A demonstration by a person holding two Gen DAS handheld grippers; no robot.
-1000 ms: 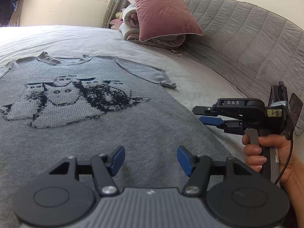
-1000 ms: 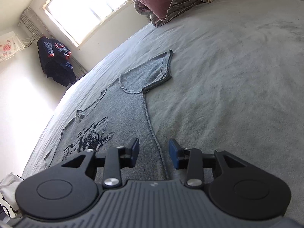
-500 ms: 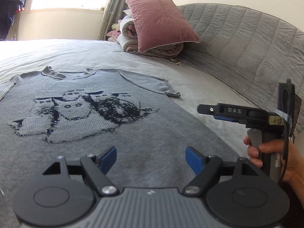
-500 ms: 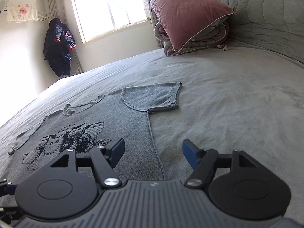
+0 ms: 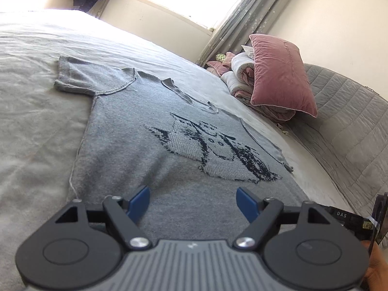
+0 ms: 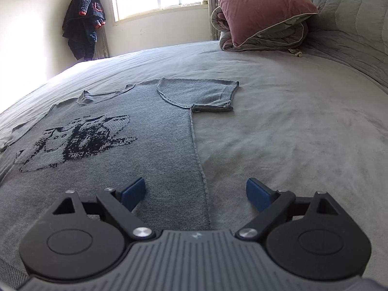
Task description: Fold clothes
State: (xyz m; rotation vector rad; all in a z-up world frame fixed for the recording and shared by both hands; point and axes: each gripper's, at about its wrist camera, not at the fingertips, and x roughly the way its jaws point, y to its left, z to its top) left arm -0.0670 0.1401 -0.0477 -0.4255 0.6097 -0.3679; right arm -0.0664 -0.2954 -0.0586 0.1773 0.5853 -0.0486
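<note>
Right now I see the grey knitted short-sleeve tee w/ dark cat motif [image 5: 150, 150] lying flat, front up, on the grey bedspread [image 6: 291, 131], neck toward the window and sleeves out to each side. My left gripper [image 5: 192, 202] hangs over the tee's lower part nr its left side seam, blue pads spread wide w/ nothing between; my right gripper [image 6: 196, 192] straddles the tee's right side seam, its jaws just opened wider, pads not pressing cloth. At the headboard end, a pink velvet pillow [image 6: 257, 7] leans on a rolled quilt.
</note>
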